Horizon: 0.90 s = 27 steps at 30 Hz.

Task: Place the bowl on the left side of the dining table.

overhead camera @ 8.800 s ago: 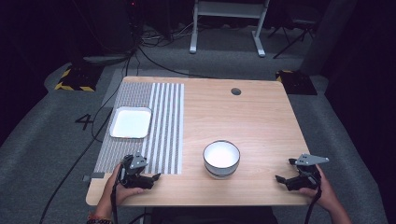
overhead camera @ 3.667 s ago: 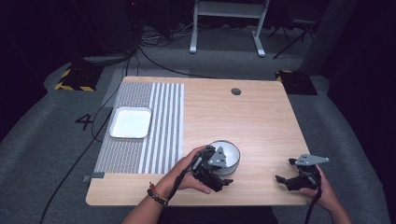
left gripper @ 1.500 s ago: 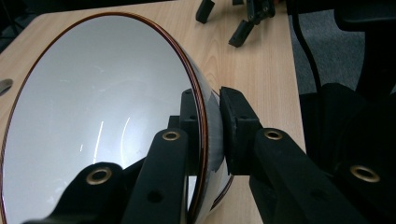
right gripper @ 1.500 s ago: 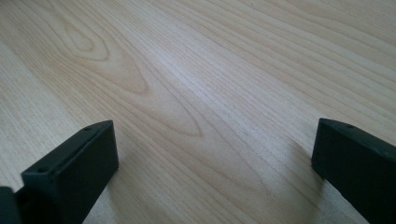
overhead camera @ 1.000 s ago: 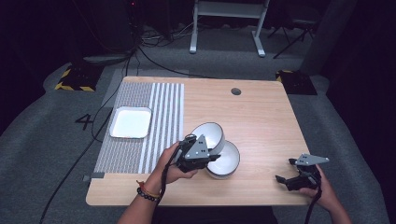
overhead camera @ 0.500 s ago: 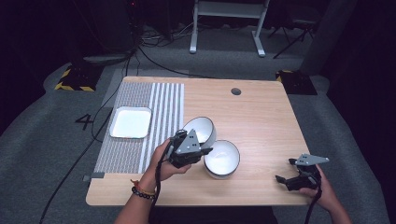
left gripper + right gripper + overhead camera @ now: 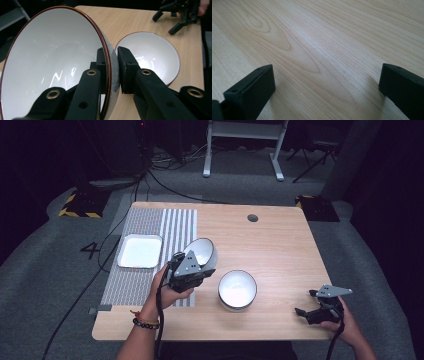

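Observation:
My left gripper [image 7: 192, 267] is shut on the rim of a white bowl [image 7: 201, 252] with a brown edge, held tilted above the table near the striped mat. In the left gripper view the jaws pinch that bowl [image 7: 53, 60] by its wall, one jaw inside and one outside. A second white bowl [image 7: 237, 289] sits upright on the wooden table [image 7: 280, 245] just to the right, seen also as the bowl [image 7: 152, 53] behind the jaws. My right gripper [image 7: 311, 312] rests open at the table's front right corner, with bare wood between its fingers [image 7: 252, 87].
A grey striped mat [image 7: 165, 227] covers the table's left part and carries a white square tray [image 7: 140, 251]. A round cable hole [image 7: 252, 218] lies near the far edge. Cables and a stand base lie on the floor behind the table.
My left gripper has carried the upper bowl up and leftward off the lower bowl, toward the striped mat. The right gripper has stayed still.

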{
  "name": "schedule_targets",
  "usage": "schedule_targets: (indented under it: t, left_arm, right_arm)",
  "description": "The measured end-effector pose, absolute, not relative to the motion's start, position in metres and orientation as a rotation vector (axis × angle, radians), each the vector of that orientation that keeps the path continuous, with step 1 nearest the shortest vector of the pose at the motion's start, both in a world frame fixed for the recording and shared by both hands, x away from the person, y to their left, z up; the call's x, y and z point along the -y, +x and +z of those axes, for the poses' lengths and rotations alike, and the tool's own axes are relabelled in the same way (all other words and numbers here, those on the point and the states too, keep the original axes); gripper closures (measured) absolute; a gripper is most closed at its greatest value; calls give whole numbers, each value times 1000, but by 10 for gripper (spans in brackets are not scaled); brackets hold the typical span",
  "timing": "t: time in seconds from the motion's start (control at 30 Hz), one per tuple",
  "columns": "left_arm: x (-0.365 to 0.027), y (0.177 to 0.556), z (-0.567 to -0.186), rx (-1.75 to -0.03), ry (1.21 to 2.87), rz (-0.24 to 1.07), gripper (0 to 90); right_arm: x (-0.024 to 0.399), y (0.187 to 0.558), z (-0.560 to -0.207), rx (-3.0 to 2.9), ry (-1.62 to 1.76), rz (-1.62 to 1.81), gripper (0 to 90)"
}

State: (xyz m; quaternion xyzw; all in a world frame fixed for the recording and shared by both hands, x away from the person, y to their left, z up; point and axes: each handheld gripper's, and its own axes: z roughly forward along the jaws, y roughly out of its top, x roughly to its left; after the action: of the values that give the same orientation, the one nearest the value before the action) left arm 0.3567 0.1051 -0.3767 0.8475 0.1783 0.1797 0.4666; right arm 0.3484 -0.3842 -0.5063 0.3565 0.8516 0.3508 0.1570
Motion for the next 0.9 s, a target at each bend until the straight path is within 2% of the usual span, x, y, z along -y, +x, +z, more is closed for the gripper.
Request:
schedule_targets:
  t: [0.9]
  left_arm:
    - [-158,389,-382,-699,2034,556,801]
  right_arm:
    - [384,348,-506,-2438,1018,1003,6]
